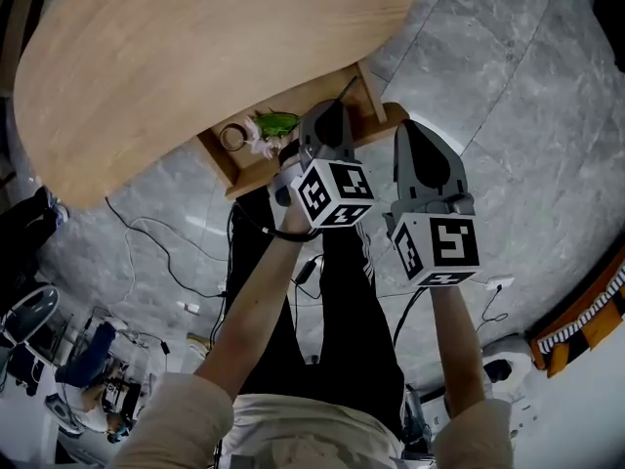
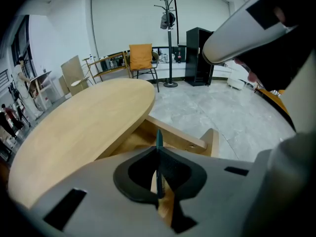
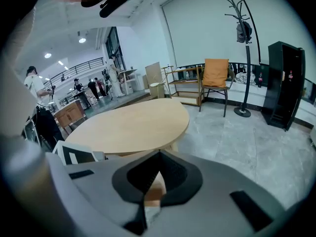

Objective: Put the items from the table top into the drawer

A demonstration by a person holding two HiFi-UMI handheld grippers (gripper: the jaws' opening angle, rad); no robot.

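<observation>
The oval wooden table (image 1: 176,57) has a bare top. Its drawer (image 1: 244,176) stands pulled out below the near edge and holds a tape roll (image 1: 232,137), a green item (image 1: 276,122) and a white-pink item (image 1: 262,145). My left gripper (image 1: 337,106) hovers over the drawer's right part, shut on a thin dark teal strip (image 2: 159,139) that sticks out past the jaws. In the left gripper view the drawer's wooden rail (image 2: 177,135) lies just beyond the left gripper (image 2: 158,149). My right gripper (image 1: 410,125) hangs beside the drawer's right corner, its jaws meeting with nothing in them (image 3: 159,154).
Black cables (image 1: 156,247) trail over the grey marble floor under the table. An orange chair (image 3: 216,73), a coat stand (image 3: 243,48) and a black cabinet (image 3: 284,83) stand at the far wall. Several people are at the far left (image 3: 34,85).
</observation>
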